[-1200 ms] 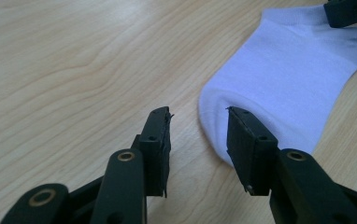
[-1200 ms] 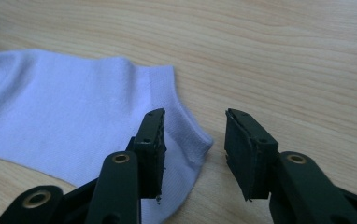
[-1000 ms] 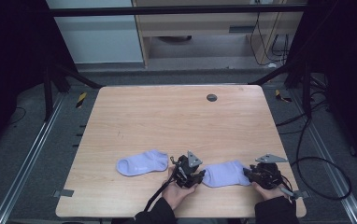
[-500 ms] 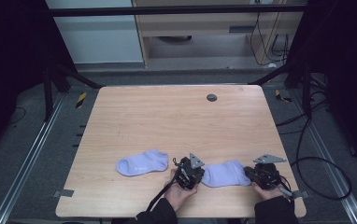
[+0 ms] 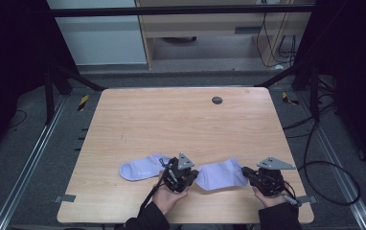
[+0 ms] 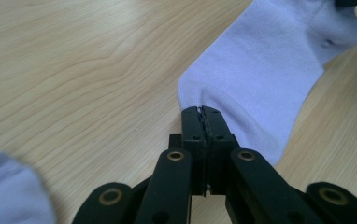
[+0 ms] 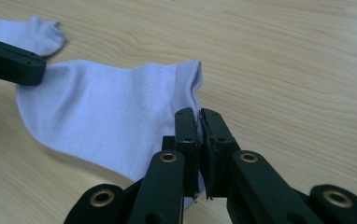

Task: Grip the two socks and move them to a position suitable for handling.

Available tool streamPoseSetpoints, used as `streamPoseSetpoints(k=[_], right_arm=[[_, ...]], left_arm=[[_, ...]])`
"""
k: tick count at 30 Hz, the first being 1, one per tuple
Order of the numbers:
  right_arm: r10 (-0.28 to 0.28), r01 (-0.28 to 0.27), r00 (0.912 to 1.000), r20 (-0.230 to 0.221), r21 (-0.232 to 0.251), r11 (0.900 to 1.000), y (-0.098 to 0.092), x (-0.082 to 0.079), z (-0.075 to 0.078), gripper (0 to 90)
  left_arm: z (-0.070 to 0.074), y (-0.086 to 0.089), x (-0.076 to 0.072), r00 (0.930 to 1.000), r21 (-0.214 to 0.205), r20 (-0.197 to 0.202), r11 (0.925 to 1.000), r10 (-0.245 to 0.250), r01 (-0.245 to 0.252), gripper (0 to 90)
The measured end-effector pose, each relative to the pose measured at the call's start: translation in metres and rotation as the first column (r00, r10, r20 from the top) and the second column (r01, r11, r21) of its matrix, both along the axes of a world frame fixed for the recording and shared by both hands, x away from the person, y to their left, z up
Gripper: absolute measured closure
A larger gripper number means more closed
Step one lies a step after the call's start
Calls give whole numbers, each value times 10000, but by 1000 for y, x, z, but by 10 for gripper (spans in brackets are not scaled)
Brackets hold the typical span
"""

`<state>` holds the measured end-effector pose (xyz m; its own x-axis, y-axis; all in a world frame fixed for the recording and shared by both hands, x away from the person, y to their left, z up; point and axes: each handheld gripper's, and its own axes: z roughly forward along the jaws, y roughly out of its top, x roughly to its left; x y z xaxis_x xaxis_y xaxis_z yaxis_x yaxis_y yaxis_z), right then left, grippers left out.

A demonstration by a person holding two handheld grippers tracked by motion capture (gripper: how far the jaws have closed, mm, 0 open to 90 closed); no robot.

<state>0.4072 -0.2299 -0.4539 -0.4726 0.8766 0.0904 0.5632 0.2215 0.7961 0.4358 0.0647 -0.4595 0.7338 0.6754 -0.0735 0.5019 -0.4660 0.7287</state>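
Near the table's (image 5: 181,120) front edge, two pale lilac socks lie flat on the light wood. The left sock (image 5: 142,168) sits well in from the left edge; the right sock (image 5: 221,174) lies between the two grippers, closer to the front edge than to any other. The whole rear half of the tabletop is bare wood apart from a small dark round disc (image 5: 217,100) near the back edge, right of centre. To the right of the right sock a strip of bare wood runs to the right edge.

Left gripper (image 6: 202,112): jaws pressed together, no gap visible between them, pinching the near edge of the right sock; fabric spreads away up and to the right of the tips. In the high view the left gripper sits between the two socks, held by a hand (image 5: 169,195) from below.

Right gripper (image 7: 199,115): jaws clamped, a thin fold of the right sock's cuff edge caught between them; the sock body extends away to the left. The left gripper's dark jaw tip shows at the sock's far end.
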Motion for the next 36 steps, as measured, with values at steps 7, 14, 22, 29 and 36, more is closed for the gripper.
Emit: streamPoseSetpoints(k=[7, 14, 22, 29, 36], right_arm=[[663, -658, 9977, -151, 305, 9974, 33, -3, 1, 866], [1131, -1118, 9931, -324, 411, 9929, 59, -3, -6, 865], [1402, -1381, 9886, -540, 405, 9896, 78, -4, -15, 864], [1576, -1564, 9847, -747, 224, 9874, 88, -4, -22, 863], [1405, -1410, 9852, -985, 22, 9900, 84, -4, -27, 850]], left_arm=[[2, 36, -5, 10000, 304, -58, 9995, 74, -72, 883], [0, 61, -6, 9994, 651, -123, 9974, 312, -303, 883], [-11, 84, -8, 9973, 731, -495, 9961, 538, -501, 883], [-18, 89, -6, 9964, 883, -566, 9944, 626, -574, 882], [-25, 88, -5, 9962, 923, -564, 9939, 662, -609, 850]])
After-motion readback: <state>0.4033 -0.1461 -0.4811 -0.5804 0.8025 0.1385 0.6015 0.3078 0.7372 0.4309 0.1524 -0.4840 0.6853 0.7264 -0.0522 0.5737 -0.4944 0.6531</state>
